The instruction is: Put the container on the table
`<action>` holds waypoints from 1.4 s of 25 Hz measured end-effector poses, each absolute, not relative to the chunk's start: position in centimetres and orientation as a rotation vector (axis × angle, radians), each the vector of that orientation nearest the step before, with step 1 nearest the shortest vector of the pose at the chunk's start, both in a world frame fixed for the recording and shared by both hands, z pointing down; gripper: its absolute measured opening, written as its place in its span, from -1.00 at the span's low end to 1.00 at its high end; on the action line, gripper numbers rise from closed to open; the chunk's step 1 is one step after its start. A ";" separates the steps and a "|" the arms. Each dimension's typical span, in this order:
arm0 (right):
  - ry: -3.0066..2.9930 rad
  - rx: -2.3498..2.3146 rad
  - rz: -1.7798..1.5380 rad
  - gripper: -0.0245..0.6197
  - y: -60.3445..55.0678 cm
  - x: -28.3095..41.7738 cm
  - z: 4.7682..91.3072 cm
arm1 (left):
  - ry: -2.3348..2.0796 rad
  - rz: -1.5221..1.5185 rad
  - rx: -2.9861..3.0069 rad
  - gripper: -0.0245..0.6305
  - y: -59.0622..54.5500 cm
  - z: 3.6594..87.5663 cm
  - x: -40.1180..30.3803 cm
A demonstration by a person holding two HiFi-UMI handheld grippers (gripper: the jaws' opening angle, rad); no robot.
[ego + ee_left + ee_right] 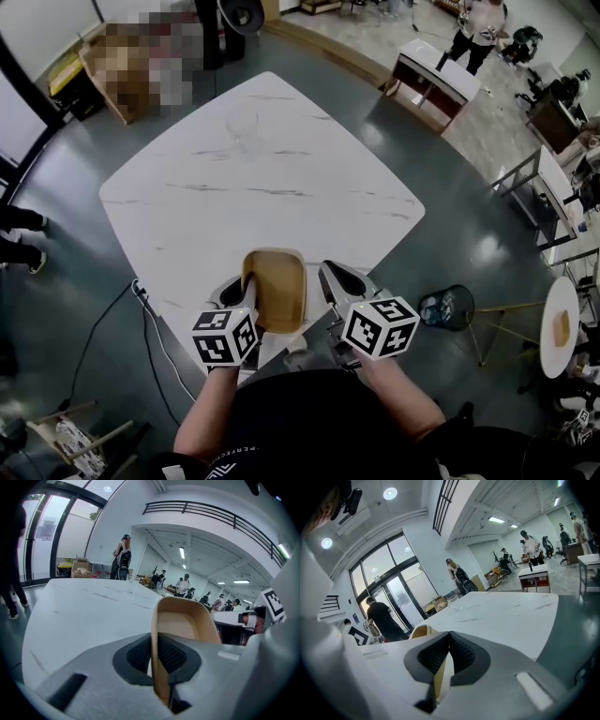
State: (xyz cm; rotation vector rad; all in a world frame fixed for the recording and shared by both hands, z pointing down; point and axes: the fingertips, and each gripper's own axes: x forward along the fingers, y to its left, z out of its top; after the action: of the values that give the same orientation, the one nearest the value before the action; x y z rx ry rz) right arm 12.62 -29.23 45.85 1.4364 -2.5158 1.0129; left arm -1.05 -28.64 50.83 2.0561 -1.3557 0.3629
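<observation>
A tan, open-topped container (275, 286) with rounded corners is over the near corner of the white marble table (262, 187). It is empty, and I cannot tell whether its base touches the top. My left gripper (247, 298) is shut on its left wall. In the left gripper view the dark pads (140, 656) pinch the thin rim of the container (187, 620). My right gripper (321, 283) is shut on the right wall. In the right gripper view a pale edge of the container (421, 631) stands between the right gripper (443, 667) jaws.
A clear glass (242, 127) stands far back on the table. On the floor a black wire bin (447, 307) sits to the right and a cable (150, 323) runs at the left. A white desk (433, 82) and several people are beyond the table.
</observation>
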 end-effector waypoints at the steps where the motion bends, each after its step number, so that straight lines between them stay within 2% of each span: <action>1: -2.514 1.431 1.017 -0.93 -29.5 12.6 46.0 | -1.356 0.369 2.050 -0.89 -28.8 51.0 -1.0; 17: -2.489 1.388 1.052 -0.93 -31.2 12.6 47.6 | -1.382 0.419 1.971 -0.87 -30.5 53.5 -1.5; 25: -2.481 1.389 1.051 -0.93 -32.0 12.5 47.8 | -1.384 0.358 1.998 -0.62 -31.5 52.8 -1.6; 29: -2.475 1.383 1.052 -0.93 -32.1 12.3 47.9 | -1.413 0.340 1.996 -0.59 -31.7 52.5 -2.1; 32: -2.476 1.375 1.049 -0.93 -32.3 12.1 48.0 | -1.443 0.317 2.000 -0.62 -31.8 52.0 -2.6; 35: -2.471 1.372 1.053 -0.93 -32.3 11.8 48.1 | -1.470 0.299 2.010 -0.74 -31.8 51.2 -3.3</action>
State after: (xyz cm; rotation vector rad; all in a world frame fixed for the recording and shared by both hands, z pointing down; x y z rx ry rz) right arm 11.78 -32.28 48.12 1.3717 -2.4711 1.0526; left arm -3.30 -31.80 51.17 2.0096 -1.4698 0.2985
